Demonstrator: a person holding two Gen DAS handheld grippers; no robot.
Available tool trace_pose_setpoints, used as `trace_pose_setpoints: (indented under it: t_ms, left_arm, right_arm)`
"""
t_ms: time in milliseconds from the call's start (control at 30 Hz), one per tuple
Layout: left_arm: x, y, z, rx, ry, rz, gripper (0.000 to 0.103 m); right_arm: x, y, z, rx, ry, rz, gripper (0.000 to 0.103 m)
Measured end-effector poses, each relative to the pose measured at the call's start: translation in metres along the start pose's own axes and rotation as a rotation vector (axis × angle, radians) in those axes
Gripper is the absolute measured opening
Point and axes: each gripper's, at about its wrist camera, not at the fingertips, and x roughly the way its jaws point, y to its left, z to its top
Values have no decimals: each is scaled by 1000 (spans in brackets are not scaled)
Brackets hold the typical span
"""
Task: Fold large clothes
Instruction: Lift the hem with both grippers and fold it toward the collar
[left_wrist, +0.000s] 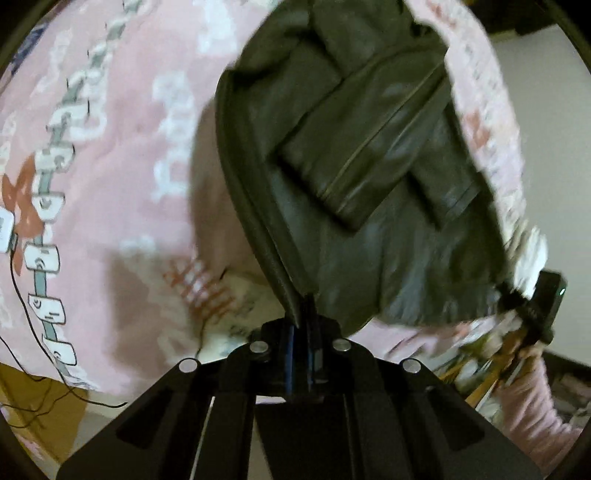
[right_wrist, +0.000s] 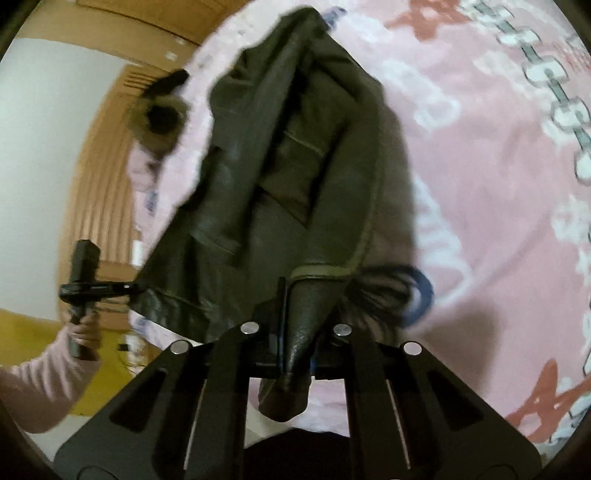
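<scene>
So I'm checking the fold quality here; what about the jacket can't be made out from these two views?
- Far end of the jacket: left wrist view, cut off by the top edge.
- Jacket's underside: both views, hidden by its own folds.
- Right gripper pad contact: right wrist view, wrapped in leather.
- Seams and blanket print: motion-blurred.

We see the leather jacket (left_wrist: 369, 177) hanging between our two grippers above the printed bedcover (left_wrist: 110, 147). The left gripper (left_wrist: 302, 306) pinches one bottom corner, the right gripper (right_wrist: 295, 295) the other, with a sleeve (left_wrist: 354, 158) lying across the jacket.
</scene>
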Motion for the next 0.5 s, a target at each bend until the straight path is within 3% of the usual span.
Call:
trace_pose_setpoints:
  t_ms: [167, 300, 500]
  left_arm:
    - [-16, -49, 36, 29, -92, 43, 4]
    - [-43, -65, 79, -20, -182, 30, 4]
    - [-80, -82, 136, -21, -263, 108, 5]
  right_arm:
    - [-13, 14, 52, 25, -65, 133, 8]
    - [-25, 34, 104, -41, -99, 185, 8]
    - [-50, 50, 172, -24, -196, 267, 8]
